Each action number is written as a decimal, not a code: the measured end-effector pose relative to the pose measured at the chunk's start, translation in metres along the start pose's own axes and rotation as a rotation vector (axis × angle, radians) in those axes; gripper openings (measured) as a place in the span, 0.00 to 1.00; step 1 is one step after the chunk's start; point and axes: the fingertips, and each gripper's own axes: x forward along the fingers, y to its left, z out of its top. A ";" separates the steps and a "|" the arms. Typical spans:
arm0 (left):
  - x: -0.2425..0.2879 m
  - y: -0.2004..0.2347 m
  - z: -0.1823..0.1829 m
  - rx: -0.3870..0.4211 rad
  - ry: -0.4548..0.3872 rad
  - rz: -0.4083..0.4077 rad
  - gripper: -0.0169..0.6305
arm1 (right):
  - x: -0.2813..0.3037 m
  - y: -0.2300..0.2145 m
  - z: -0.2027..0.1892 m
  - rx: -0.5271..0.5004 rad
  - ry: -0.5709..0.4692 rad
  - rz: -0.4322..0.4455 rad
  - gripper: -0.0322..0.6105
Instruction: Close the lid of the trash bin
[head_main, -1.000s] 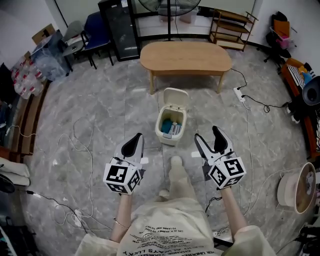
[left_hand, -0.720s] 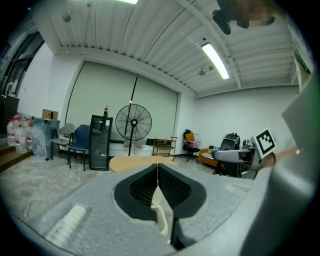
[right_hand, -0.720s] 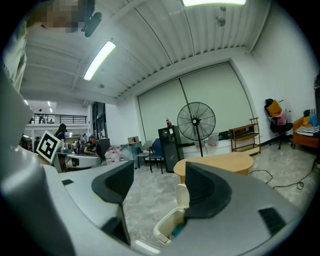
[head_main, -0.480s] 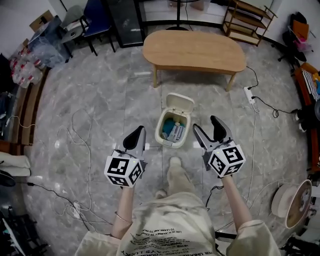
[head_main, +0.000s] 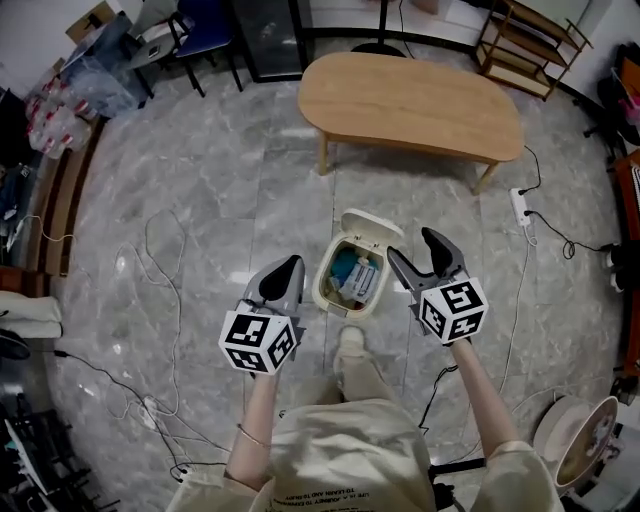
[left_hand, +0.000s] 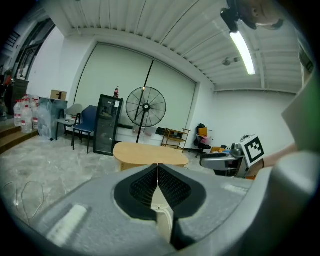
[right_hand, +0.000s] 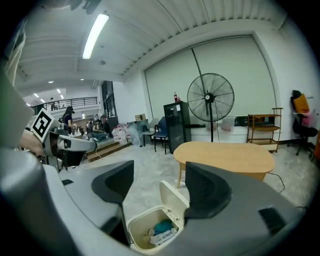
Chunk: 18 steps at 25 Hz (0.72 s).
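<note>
The trash bin (head_main: 343, 307) is seen on the floor between the two tongs in the head view, its lid (head_main: 372, 226) tipped up and back. The left tongs (head_main: 290, 264) are pressed together on nothing, and their own view shows only the wooden table (left_hand: 150, 152). The right tongs (head_main: 411, 247) are spread wide. Only in the right gripper view is the rubbish (right_hand: 162, 228) inside the bin seen, between them.

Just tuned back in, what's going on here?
A person stands over a cream trash bin on the floor. Its lid is tipped up and open, with rubbish inside. The right gripper, jaws apart, hovers beside the bin's right side; the left gripper, jaws shut and empty, is on the bin's left. Neither touches the lid.
</note>
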 end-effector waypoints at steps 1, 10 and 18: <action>0.009 0.004 -0.005 -0.004 0.011 0.002 0.06 | 0.011 -0.004 -0.004 -0.017 0.014 0.009 0.53; 0.061 0.039 -0.055 -0.073 0.119 0.024 0.06 | 0.093 -0.026 -0.048 -0.165 0.166 0.053 0.53; 0.101 0.057 -0.108 -0.102 0.216 -0.005 0.06 | 0.138 -0.040 -0.103 -0.284 0.287 0.071 0.53</action>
